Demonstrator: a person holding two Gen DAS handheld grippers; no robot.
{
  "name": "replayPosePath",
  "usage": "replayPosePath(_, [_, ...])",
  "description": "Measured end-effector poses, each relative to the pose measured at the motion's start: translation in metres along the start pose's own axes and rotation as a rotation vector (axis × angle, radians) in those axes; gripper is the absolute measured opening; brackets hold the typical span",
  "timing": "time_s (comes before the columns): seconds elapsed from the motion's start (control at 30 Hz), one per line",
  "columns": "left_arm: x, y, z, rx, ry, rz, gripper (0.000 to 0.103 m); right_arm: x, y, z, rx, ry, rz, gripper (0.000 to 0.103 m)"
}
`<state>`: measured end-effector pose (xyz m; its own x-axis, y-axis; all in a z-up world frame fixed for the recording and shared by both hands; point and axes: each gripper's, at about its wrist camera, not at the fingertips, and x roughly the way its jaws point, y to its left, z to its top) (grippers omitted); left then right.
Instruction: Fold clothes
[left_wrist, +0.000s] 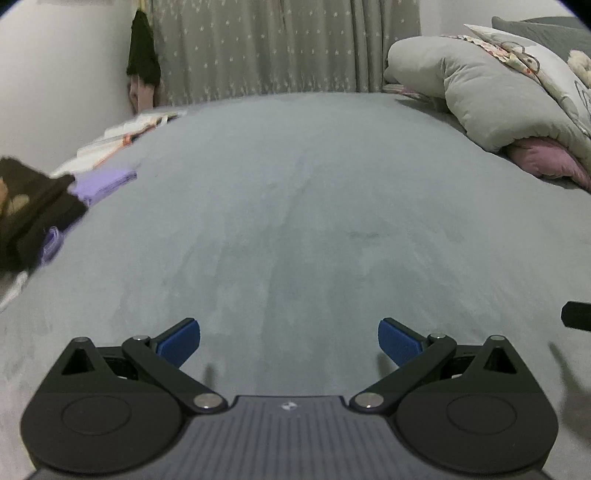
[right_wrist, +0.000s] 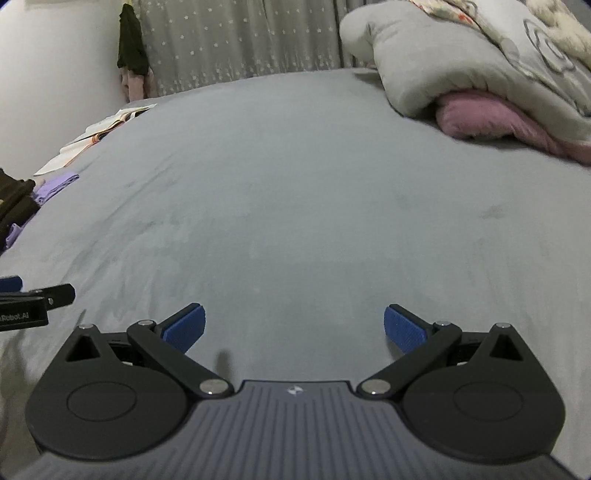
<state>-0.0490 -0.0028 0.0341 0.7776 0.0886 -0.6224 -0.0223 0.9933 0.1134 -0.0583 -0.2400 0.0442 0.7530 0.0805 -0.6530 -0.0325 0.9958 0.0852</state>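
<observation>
Both grippers are being held low over the grey bed sheet (left_wrist: 295, 206), with nothing between their fingers. The left gripper (left_wrist: 289, 341) is being kept with its blue pads spread wide apart, and the right gripper (right_wrist: 294, 328) is being held the same way, pads wide apart and empty.

The clothes are lying off to the left of both grippers, taken from the sheet's bare middle as the landmark. A dark garment (left_wrist: 33, 214) is resting at the sheet's left edge, with a folded lilac garment (left_wrist: 105, 182) just beyond it, toward the curtain (left_wrist: 258, 48). In the right wrist view the same dark garment (right_wrist: 14, 203) and lilac piece (right_wrist: 55, 186) are being seen at the far left border, farther out than in the left wrist view.

The left gripper is judged to be the nearer one, since it is being seen at the left border of the right wrist view, between the right gripper and the pile. The coming move is therefore judged to turn on a swing leftward from the sheet's middle. The pile appears to be running along the sheet's left edge, toward the wall; its exact long axis cannot be told, as it is blurred and cut off.

A rolled grey duvet (right_wrist: 424, 59) over a pink blanket (right_wrist: 491, 118) is lying at the sheet's far right, well apart from the clothes.
</observation>
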Motion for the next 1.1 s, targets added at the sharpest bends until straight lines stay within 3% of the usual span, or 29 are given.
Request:
replayPosePath(0.2, [0.022,0.008,0.008,-0.034,0.006,-0.012,0.102,0.024,0.009,0.004,-0.055,-0.008,-0.030,0.103])
replayPosePath(0.37, [0.038,0.007,0.013,-0.033,0.001,-0.002,0.102,0.042,0.001,0.009,0.024,0.011,-0.055,0.103])
replayPosePath(0.63, [0.064,0.011,0.023,-0.078,0.019,-0.024,0.102,0.062,-0.001,0.018,0.041,-0.066,-0.104,0.103])
replayPosePath(0.7, [0.065,0.012,0.030,-0.120,-0.008,-0.065,0.102,0.063,0.001,0.021,0.044,-0.114,-0.128,0.103])
replayPosePath(0.8, [0.070,0.007,0.031,-0.102,-0.038,-0.071,0.102,0.066,0.000,0.023,0.079,-0.179,-0.155,0.103])
replayPosePath(0.93, [0.082,-0.006,0.018,-0.004,-0.048,-0.027,0.103,0.095,0.007,0.020,0.017,-0.062,-0.208,0.103])
replayPosePath(1.1, [0.082,-0.008,0.017,0.010,-0.054,-0.014,0.103,0.093,0.002,0.019,0.042,-0.067,-0.188,0.103])
